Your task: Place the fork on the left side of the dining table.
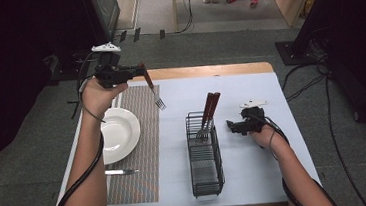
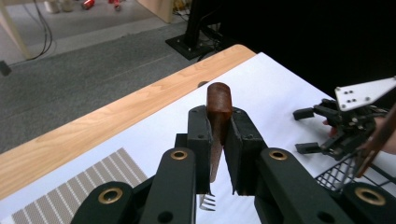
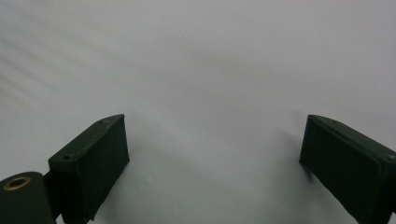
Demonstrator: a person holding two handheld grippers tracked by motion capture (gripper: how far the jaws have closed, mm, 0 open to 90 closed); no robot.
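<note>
- Knife point(image 1: 121, 172) lies flat on the woven placemat point(image 1: 140, 152) near the desk's front edge, just below the white plate point(image 1: 118, 132); plate sits half on the mat's left side, close to the left desk edge.
- Black wire cutlery basket point(image 1: 204, 154) stands mid-desk, long axis front to back; two wood-handled utensils point(image 1: 208, 113) lean out of its far end, handles tilted up and right.
- Right claw point(image 1: 234, 127) rests low on the white desk point(image 1: 257, 169) just right of the basket, jaws wide apart with nothing between them; right gripper view shows bare white surface between both pads.
- Open strip of desk between the mat and the basket; more bare room right of the right hand up to the right edge.
- Left claw point(image 2: 219, 154) is clamped narrow on the brown wooden handle of a fork point(image 1: 153, 89); fork is held up in the air over the far right corner of the placemat, tines pointing down and toward the basket, handle end sticking out above the pads in the left gripper view.
- Far desk edge shows a bare wood strip point(image 2: 116, 112) beyond the white cover, near the held fork.
- Beyond the desk: grey carpet, cables on the floor at right, dark stand bases at both far sides.
</note>
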